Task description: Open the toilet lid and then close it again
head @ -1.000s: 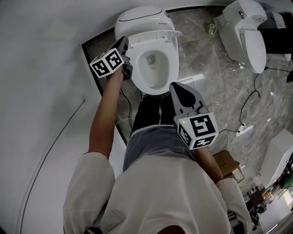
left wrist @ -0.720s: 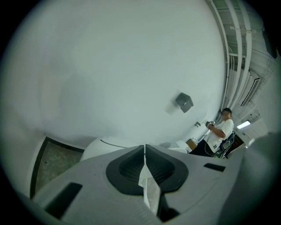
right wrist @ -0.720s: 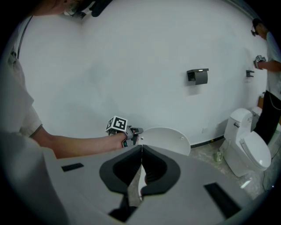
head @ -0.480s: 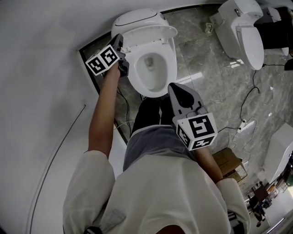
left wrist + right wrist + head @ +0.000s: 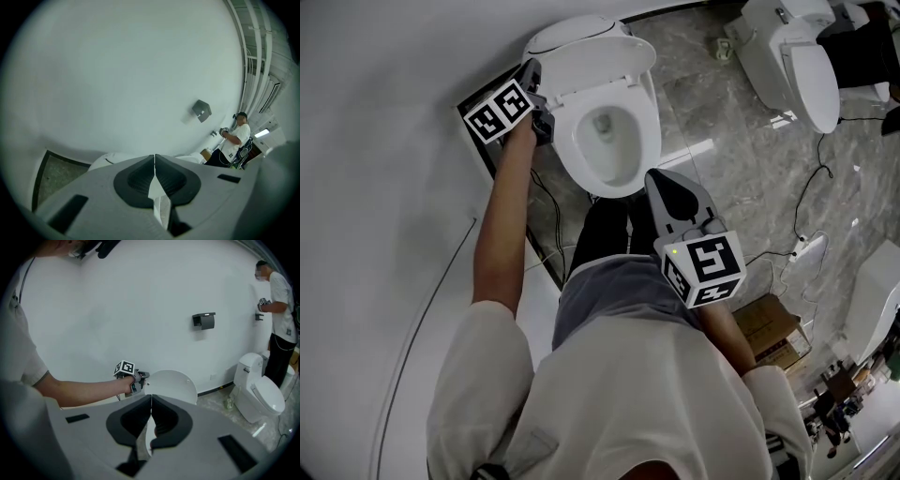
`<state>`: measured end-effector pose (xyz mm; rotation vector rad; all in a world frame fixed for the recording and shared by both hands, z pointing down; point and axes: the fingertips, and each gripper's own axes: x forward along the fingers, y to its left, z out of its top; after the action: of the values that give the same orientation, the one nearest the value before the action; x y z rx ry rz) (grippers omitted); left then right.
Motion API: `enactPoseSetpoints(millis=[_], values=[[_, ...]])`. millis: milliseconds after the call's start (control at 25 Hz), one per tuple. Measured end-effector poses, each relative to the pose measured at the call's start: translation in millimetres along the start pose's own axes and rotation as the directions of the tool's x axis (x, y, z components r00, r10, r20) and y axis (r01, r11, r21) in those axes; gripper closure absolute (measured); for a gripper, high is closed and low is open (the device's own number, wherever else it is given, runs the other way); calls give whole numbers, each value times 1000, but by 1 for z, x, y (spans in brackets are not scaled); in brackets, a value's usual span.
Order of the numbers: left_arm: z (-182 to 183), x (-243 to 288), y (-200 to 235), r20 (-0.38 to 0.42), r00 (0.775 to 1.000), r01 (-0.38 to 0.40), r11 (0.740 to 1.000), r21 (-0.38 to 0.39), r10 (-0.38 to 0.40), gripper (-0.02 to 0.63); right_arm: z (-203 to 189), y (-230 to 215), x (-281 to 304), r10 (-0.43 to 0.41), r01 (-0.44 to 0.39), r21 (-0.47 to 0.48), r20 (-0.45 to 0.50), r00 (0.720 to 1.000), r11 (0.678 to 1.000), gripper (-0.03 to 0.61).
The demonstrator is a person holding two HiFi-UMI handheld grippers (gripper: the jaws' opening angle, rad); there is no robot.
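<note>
Head view: left claw (image 5: 530,67), jaws pressed together, sits at the left edge of the raised white oval plastic toilet lid (image 5: 595,64); right claw (image 5: 655,178) hangs closed, empty.

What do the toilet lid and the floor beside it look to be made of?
Toilet lid: smooth, glossy white and a thin shell, so probably moulded plastic. Floor: grey with pale veins and bright reflections, likely polished marble or marble-look tile.

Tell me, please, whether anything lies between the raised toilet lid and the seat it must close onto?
Nothing visible does: the seat under the raised lid is bare, and the left gripper is at the lid's left edge.
</note>
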<state>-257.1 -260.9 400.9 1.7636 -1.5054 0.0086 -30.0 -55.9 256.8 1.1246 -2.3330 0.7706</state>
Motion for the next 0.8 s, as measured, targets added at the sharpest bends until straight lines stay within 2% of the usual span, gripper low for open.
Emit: enactPoseSetpoints(millis=[160,320,440,520,600,680,800], values=[[8,11,6,-1,1000,-4,1000,-3,4,603,0,-5,0,-16,16,7,-1,1000,1000,568],[13,22,13,-23,999,-31,999,30,32,603,-3,-14,-4,-45,45,15,-9,999,999,569],[7,30,22,-66,995,-63,993,97,69,601,-3,-19,-4,-58,58,19,-7,998,998,568],[10,32,23,-74,993,-77,982,170,90,601,-1,-21,-6,-64,64,25,-2,998,998,568],[15,32,21,-80,991,-80,961,264,104,601,1,-23,-8,-67,67,29,-2,998,997,568],[17,32,19,-100,989,-62,926,372,107,600,-1,-23,-9,-66,67,32,-5,998,997,568],[17,34,15,-142,983,-20,842,538,115,600,-3,-21,-6,-62,62,33,-7,998,998,568]])
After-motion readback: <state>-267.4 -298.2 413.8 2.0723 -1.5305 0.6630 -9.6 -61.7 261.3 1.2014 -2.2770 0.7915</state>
